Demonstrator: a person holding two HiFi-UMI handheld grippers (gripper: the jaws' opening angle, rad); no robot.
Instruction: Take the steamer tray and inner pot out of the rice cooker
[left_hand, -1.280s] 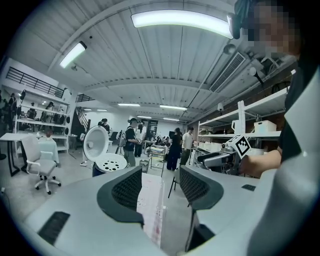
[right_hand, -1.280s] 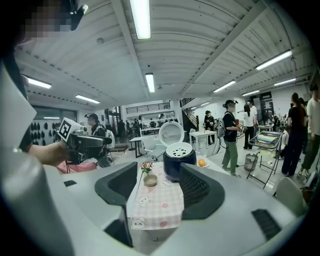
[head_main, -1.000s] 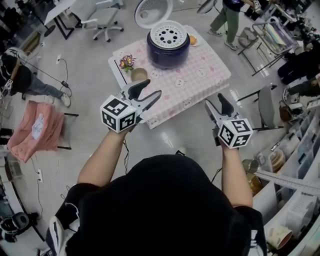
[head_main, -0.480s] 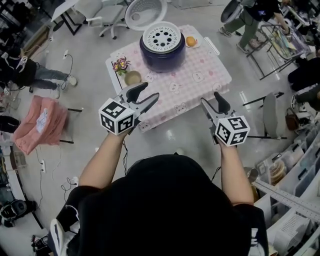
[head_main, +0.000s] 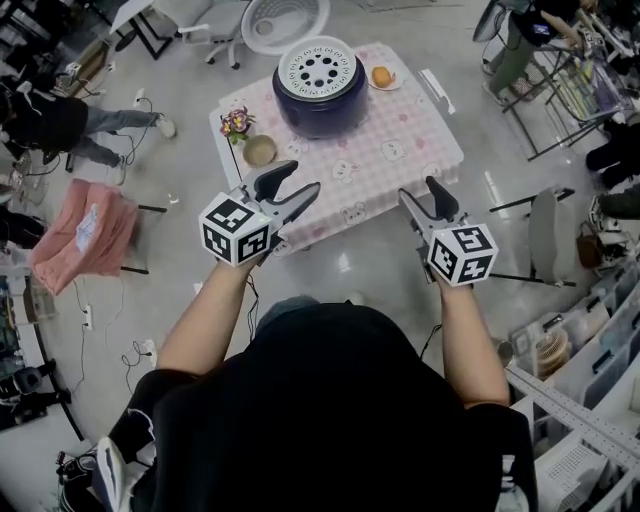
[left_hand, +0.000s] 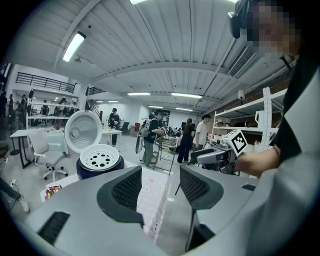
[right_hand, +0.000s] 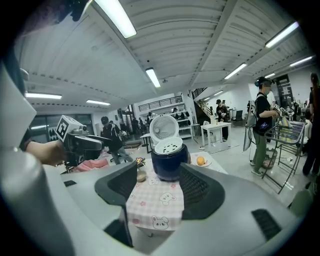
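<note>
We have stepped closer to the desk (head_main: 410, 150), where the cooker (head_main: 318, 100) stands lid (head_main: 285, 20) up with the tray (head_main: 317, 70) on its mouth, yet it is well beyond reach, and our left tool (head_main: 297, 181) and right tool (head_main: 418, 190) both gape wide and empty.

floor (head_main: 375, 290): grey, glossy | table (head_main: 405, 160): pink checked cloth | ceiling (right_hand: 200, 40): ribbed, white | strip lights (right_hand: 114, 17): on

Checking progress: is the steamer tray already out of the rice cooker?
No, the steamer tray sits in the open rice cooker.
</note>
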